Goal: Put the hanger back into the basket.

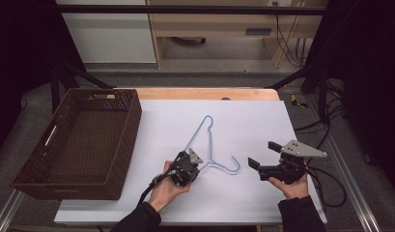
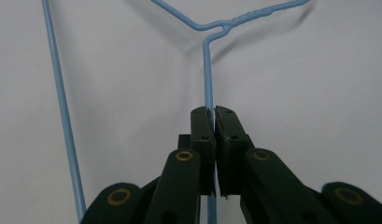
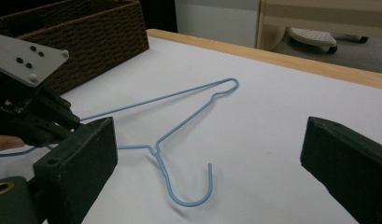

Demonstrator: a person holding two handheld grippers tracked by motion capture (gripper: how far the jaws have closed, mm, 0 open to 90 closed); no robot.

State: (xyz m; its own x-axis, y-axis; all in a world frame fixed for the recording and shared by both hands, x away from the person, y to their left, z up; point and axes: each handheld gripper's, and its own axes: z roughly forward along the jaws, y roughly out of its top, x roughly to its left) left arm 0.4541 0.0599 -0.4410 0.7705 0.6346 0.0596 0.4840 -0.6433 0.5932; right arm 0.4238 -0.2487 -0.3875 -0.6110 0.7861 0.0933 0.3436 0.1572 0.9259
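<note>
A light blue wire hanger (image 1: pixel 208 140) lies flat on the white table sheet (image 1: pixel 262 116), its hook (image 1: pixel 233 166) toward me. My left gripper (image 1: pixel 189 164) is shut on one of the hanger's wire arms near the neck. In the left gripper view the two black jaws (image 2: pixel 211 114) pinch the blue wire (image 2: pixel 208 70) between their pads. My right gripper (image 1: pixel 261 154) is held to the right of the hook, open, with nothing between its jaws. In the right gripper view its jaws (image 3: pixel 209 140) stand wide apart, facing the hanger (image 3: pixel 155 150) and the left gripper (image 3: pixel 62 119).
A dark brown woven basket (image 1: pixel 130 130) stands at the left of the table, also seen in the right gripper view (image 3: pixel 86 37). The table's wooden far edge (image 1: pixel 209 93) runs behind the sheet. Cables trail off at the right (image 1: pixel 325 179).
</note>
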